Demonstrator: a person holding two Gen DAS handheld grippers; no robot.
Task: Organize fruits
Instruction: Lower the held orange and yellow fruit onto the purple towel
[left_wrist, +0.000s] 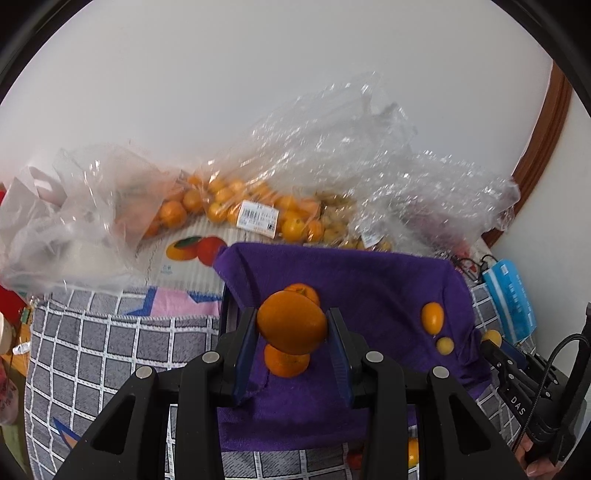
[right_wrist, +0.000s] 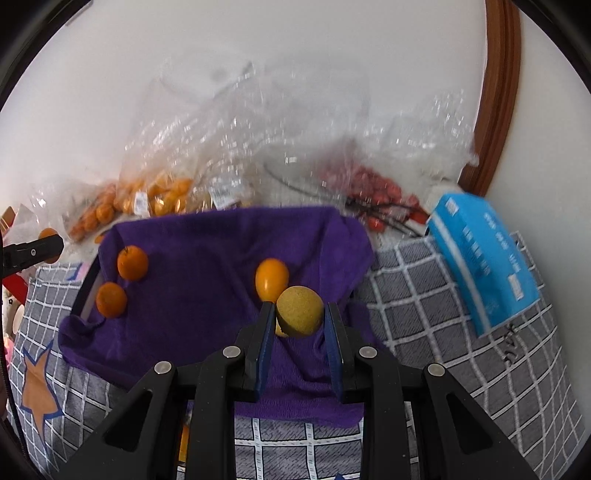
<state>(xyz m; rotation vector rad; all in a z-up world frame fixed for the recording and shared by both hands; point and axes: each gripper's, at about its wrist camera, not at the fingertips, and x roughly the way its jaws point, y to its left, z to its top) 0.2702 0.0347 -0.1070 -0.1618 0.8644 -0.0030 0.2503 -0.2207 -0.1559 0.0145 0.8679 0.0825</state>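
Observation:
My left gripper (left_wrist: 291, 325) is shut on an orange mandarin (left_wrist: 290, 319), held above a tray covered by a purple cloth (left_wrist: 369, 295). Two more mandarins (left_wrist: 286, 362) lie on the cloth below it. My right gripper (right_wrist: 298, 314) is shut on a small yellow fruit (right_wrist: 299, 310) over the cloth's right part (right_wrist: 207, 258). A yellow oval fruit (right_wrist: 271, 278) lies just beyond it; another is partly hidden under the held one. Two mandarins (right_wrist: 132, 262) lie at the cloth's left. The right gripper's tip with its fruit also shows in the left wrist view (left_wrist: 491, 338).
Clear plastic bags of mandarins (left_wrist: 221, 203) and small yellow fruits lie behind the tray by the white wall. Red fruits on stems (right_wrist: 376, 199) lie at the back right. A blue tissue pack (right_wrist: 484, 254) lies right of the tray on a grey checked cloth (right_wrist: 443, 302).

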